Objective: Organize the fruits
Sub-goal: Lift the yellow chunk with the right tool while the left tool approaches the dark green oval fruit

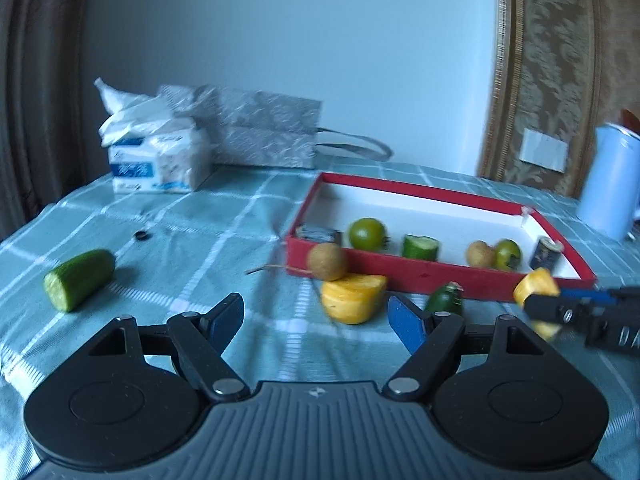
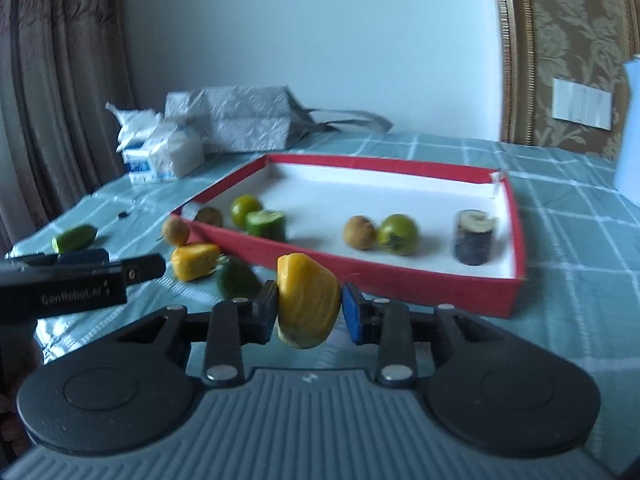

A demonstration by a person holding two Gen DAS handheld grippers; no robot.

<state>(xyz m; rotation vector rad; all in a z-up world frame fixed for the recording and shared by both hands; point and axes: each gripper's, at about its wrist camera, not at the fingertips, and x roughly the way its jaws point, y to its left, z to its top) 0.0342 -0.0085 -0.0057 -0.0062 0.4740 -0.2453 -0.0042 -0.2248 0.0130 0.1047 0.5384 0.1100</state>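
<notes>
A: Nearest the lens: right gripper point(image 2: 308, 306), fingers closed on a yellow fruit piece point(image 2: 307, 300), pinched across its broad flanks, hanging clear of the bench point(image 2: 580, 240). Red box point(image 2: 360, 276) just beyond the fingertips.

B: Left gripper point(image 1: 316, 320)?

A: Fingers spread wide, nothing between them. Second yellow piece point(image 1: 354, 298) just ahead of the gap, brown round fruit point(image 1: 327, 261) touching it from behind, small dark green fruit point(image 1: 445, 301) just past the right-hand finger. Cut cucumber point(image 1: 79, 280) well off to the left of the fingers.

B: Inside the box?

A: Two green round fruits, a cucumber stub, another brown one, a dark cylinder point(image 2: 474, 238) toward the far right corner. Plenty of bare white floor between them.

B: Handling?

A: Likely soft, moist flesh on the yellow piece; probably slippery on the cut faces, easily bruised. Light enough for a gentle squeeze. Best held across the widest part, as now, not by the thin tapered end. Risk of slipping downward if loosened before reaching over the box wall.

B: Round ones?

A: Prone to rolling; better pinched across the middle.
</notes>
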